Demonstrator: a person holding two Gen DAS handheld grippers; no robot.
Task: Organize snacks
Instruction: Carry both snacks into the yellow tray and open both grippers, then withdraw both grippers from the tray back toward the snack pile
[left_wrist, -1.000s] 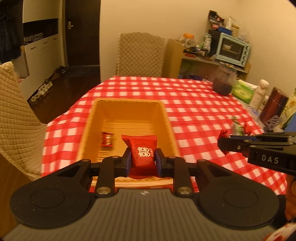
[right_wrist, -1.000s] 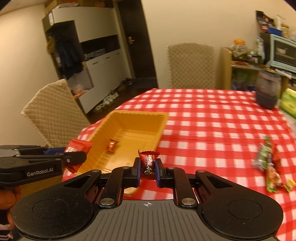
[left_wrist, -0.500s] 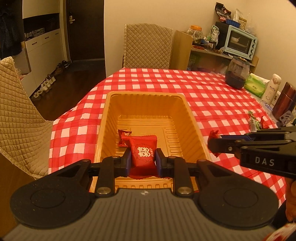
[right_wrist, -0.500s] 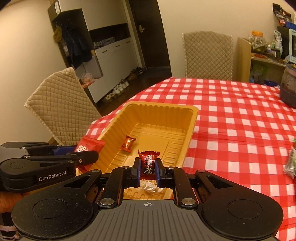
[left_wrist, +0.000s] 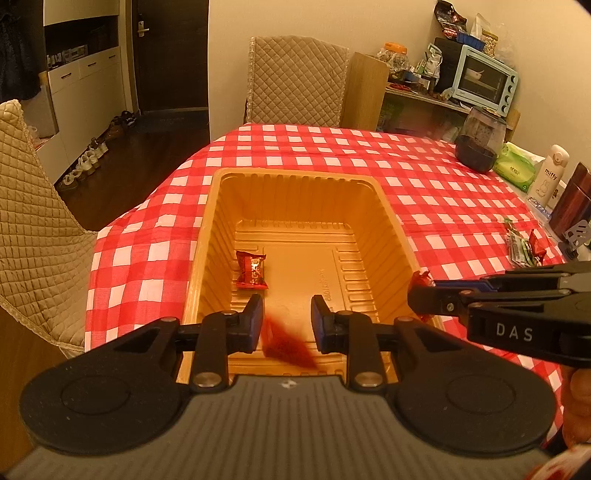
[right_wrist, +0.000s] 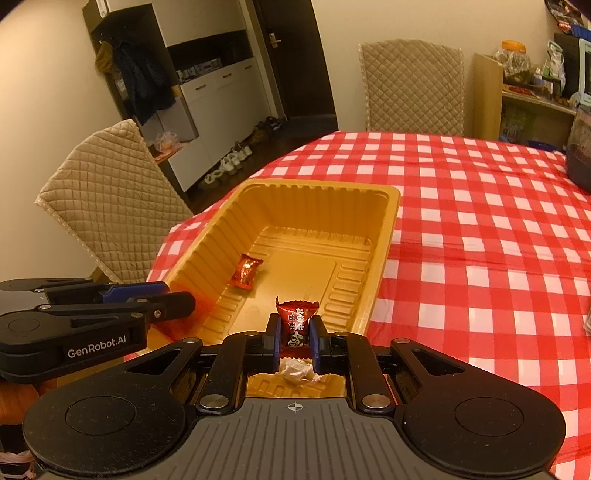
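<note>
Warm, yellowish indoor light fills both my views, and it gives everything an orange tint. The brightness is medium; the dark doorway (left_wrist: 168, 55) at the back stays almost black. Shadows are soft, with no hard edges. The yellow tray (left_wrist: 295, 177) shows only a mild shine on its ribbed walls. The fisheye lens bends the checked tablecloth (right_wrist: 480, 229) and darkens the corners. In my left view, a red packet (left_wrist: 286, 345) is a motion-blurred smear between my left gripper's (left_wrist: 286, 325) fingers, while the rest is sharp.
</note>
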